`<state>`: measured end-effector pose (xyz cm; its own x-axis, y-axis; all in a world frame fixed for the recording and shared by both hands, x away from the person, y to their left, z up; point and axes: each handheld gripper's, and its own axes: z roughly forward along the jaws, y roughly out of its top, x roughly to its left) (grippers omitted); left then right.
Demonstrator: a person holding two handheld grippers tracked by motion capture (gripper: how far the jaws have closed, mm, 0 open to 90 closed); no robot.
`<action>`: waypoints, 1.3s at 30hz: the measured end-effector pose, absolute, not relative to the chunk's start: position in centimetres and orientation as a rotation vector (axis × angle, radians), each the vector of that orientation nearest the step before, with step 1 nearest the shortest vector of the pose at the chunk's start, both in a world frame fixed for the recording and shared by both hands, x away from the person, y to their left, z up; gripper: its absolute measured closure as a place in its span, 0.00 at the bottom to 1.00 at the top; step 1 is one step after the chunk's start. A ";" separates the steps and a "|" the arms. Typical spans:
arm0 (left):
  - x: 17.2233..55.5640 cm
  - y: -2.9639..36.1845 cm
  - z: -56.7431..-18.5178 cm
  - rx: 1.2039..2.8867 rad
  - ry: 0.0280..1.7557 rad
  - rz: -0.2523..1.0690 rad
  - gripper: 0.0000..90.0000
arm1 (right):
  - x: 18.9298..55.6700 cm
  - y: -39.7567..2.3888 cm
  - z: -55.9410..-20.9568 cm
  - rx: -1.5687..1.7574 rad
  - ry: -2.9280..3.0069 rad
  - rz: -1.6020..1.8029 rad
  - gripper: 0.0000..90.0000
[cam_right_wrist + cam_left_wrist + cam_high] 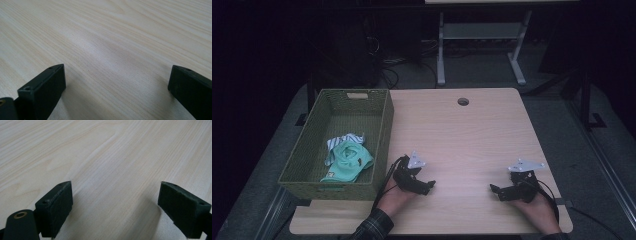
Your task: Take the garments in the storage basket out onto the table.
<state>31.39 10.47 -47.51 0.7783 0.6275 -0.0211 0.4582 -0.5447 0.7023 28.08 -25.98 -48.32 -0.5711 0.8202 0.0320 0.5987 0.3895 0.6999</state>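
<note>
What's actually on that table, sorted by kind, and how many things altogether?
Woven basket: 1
Pieces of cloth inside it, a mint green one and a striped one: 2
Hand-held grippers, left gripper and right gripper, both open: 2
Total: 5

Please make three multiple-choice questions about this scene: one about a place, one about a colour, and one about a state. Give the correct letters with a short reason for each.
1. Where does the clothing lie?
A. in the woven basket
B. at the table's middle
C. on the floor

2. What colour is most of the clothing?
A. red
B. mint green
C. black

3. How do the fingers of the left gripper stand?
A. shut on cloth
B. shut, holding nothing
C. open, holding nothing

Answers:
1. A, it rests inside the basket walls.
2. B, green dominates, beside a little striped fabric.
3. C, bare table shows between them.
</note>
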 end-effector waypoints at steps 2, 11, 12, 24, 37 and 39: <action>31.4 10.4 -47.5 2.242 0.811 0.297 0.13 | 28.1 -26.0 -48.3 1.238 2.334 0.976 0.01; 31.4 10.5 -46.7 2.241 0.808 0.301 0.13 | 28.1 -26.0 -48.3 1.239 2.332 0.978 0.01; 31.4 10.5 -46.6 2.232 0.807 0.305 0.13 | 28.1 -26.0 -48.3 1.239 2.332 0.978 0.01; 31.5 10.6 -45.9 2.228 0.798 0.319 0.13 | 28.1 -26.0 -48.3 1.239 2.332 0.977 0.01; 31.8 10.8 -45.1 2.212 0.790 0.337 0.13 | 28.1 -26.0 -48.3 1.239 2.332 0.976 0.01; 31.8 10.7 -45.0 2.213 0.786 0.337 0.13 | 28.0 -26.0 -48.3 1.243 2.328 0.977 0.01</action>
